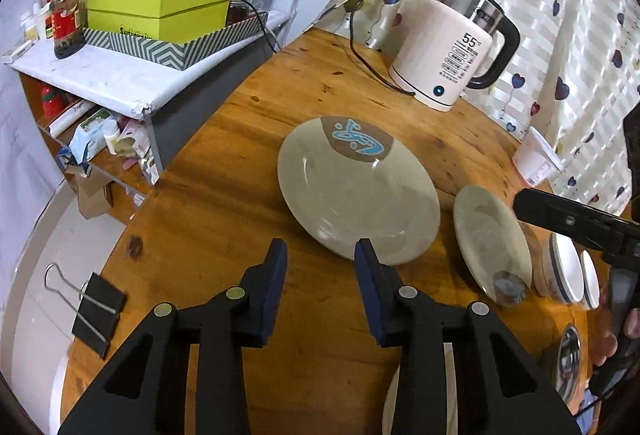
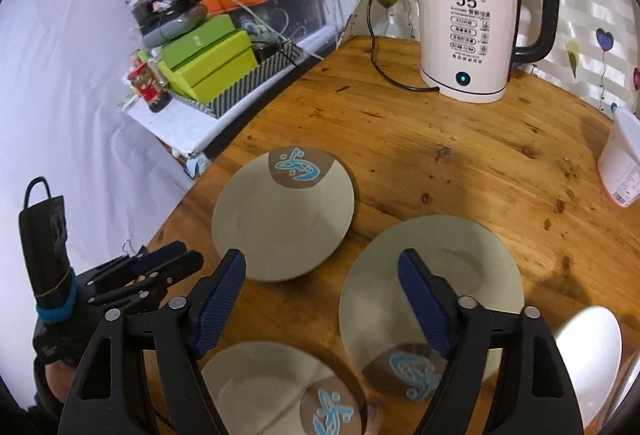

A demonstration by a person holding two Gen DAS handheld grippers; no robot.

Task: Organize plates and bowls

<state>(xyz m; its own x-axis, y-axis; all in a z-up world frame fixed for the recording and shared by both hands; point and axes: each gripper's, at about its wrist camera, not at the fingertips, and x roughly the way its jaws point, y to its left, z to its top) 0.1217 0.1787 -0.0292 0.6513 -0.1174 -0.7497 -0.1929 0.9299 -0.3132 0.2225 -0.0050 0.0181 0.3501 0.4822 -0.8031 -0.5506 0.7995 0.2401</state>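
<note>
Hovering over plates (image 2: 431, 299), fingers (image 2: 424, 299) spread.

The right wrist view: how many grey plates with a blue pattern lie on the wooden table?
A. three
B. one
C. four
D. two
A: three show there, the far plate, the right plate under the open right tool, and the near plate at the bottom edge.

Wooden counter (image 2: 460, 171) against a heart-print curtain (image 1: 568, 15); white shelf (image 1: 104, 75) at left bearing green boxes (image 1: 160, 7); white kettle (image 2: 468, 35) behind.
</note>
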